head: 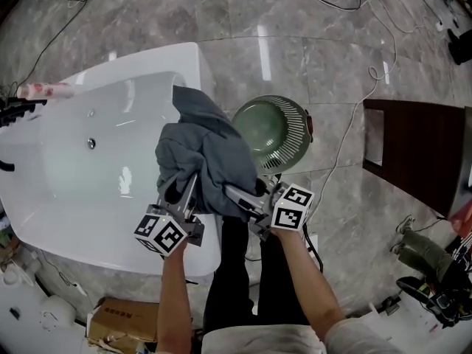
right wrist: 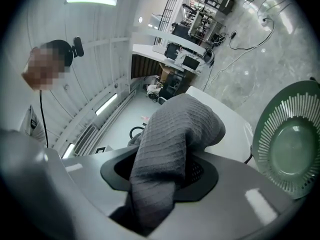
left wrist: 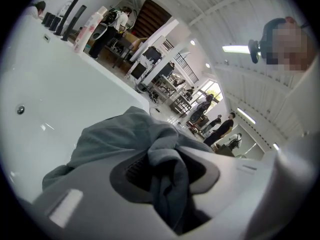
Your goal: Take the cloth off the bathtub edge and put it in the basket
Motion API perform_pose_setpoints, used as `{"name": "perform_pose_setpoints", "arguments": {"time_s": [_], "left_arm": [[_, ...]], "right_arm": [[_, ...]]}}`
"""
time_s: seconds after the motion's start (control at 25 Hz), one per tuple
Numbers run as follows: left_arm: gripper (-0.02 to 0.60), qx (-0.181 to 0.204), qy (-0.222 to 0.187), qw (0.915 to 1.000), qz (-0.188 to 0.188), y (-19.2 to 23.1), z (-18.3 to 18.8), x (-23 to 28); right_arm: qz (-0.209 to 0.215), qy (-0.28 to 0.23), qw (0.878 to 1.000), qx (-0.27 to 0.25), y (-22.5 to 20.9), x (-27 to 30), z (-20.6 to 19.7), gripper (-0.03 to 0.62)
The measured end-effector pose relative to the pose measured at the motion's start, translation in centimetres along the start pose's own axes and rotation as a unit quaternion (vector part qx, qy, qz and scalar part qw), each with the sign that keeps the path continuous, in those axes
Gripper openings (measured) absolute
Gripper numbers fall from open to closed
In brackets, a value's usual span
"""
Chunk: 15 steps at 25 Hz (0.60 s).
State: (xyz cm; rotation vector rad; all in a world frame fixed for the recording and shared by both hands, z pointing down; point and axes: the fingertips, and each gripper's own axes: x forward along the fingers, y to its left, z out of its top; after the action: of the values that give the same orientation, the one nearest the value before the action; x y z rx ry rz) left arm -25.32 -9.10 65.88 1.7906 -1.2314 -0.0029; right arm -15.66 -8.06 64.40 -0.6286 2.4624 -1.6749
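Grey marble floor (head: pixel 295 21), seen from my head looking steeply down; thin cables (head: pixel 66 21) trail across its far part. The white bathtub (head: pixel 81 220) fills the left of the view, its wide flat rim running down the right side towards me. A dark wooden cabinet (head: pixel 420 153) stands well apart at the right. The grey-blue cloth (head: pixel 210 157), the task's thing, hangs bunched in a heap between my two tools. In the head view it overlaps the bathtub's right rim and the near left side of the basket (head: pixel 295 120). I cannot tell whether its far end touches the rim. The basket is round and green with a slatted wall, has nothing in it, and stands on the floor just beside the bathtub's right rim. My left tool (head: pixel 184 183) grips the cloth from the bathtub side: its own view shows a fold of cloth pinched between the narrow jaws, with more cloth spilling beyond them over the white tub. My right tool (head: pixel 232 194) grips the cloth from the basket side: its view shows a ribbed roll of cloth clamped between the jaws, with the basket low at the right
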Motion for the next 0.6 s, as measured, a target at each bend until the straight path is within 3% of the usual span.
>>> {"name": "perform_pose_setpoints", "arguments": {"time_s": [0.36, 0.6], "left_arm": [[0.176, 0.015, 0.014, 0.9998, -0.008, -2.8, -0.8, 2.6], [0.173, 0.005, 0.024, 0.9994, -0.024, -4.7, -1.4, 4.4]], "right_arm": [[-0.009, -0.030, 0.999, 0.023, -1.3, -3.1, 1.7, 0.172], [-0.012, -0.047, 0.999, 0.019, -1.9, -5.1, 2.8, 0.172]]}}
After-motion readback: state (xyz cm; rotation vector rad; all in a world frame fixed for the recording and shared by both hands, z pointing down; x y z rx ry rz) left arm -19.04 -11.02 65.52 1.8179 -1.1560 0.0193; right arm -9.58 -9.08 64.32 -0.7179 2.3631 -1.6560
